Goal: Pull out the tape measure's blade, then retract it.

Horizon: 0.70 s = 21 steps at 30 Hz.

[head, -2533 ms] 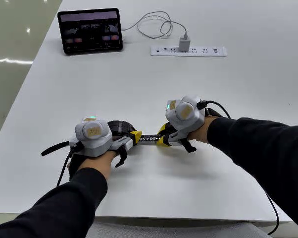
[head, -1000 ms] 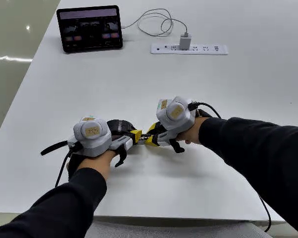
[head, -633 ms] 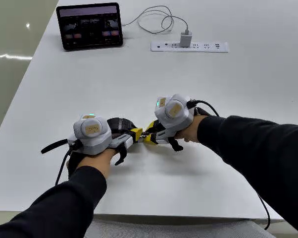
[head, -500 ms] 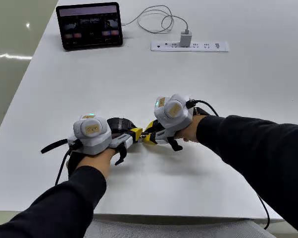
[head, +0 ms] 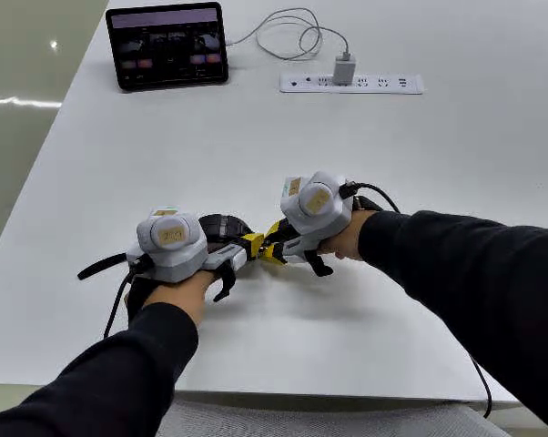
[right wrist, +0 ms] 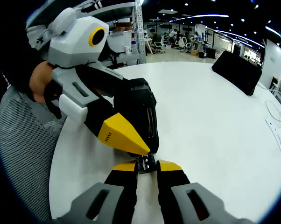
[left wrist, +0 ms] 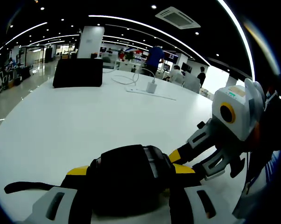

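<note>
Well beyond tape measure (head: 222, 228): tablet (head: 167, 45), power strip (head: 351, 84) w/ charger (head: 345, 68).

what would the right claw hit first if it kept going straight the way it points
Most likely the black tape measure, right ahead, or the yellow tip of the left claw holding it; depth is hard to judge. The right claw is shut on the blade.
</note>
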{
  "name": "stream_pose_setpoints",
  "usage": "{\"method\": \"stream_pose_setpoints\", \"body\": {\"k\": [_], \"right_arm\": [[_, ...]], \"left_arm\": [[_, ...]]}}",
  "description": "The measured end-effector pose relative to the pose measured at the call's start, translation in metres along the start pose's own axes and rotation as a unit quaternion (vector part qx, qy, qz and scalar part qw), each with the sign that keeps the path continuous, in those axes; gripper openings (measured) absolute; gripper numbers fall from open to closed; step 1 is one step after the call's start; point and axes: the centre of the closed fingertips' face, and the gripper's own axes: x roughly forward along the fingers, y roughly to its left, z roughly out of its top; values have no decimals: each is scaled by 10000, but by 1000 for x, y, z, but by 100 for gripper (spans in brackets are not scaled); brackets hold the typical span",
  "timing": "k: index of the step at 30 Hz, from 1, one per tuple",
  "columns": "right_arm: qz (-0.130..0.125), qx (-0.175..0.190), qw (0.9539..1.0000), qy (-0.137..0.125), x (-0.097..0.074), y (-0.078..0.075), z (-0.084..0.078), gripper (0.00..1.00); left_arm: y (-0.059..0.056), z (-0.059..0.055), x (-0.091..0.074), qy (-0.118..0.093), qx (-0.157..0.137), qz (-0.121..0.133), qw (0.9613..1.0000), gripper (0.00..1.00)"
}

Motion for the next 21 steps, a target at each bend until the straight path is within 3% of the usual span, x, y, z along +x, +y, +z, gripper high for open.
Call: {"method": "stream_pose_setpoints", "body": {"k": [21], "right_arm": [[86,-221,9997,-65,3,3,4,11]], "left_arm": [[0,0,0,4,6,-23,10000,63]]}}
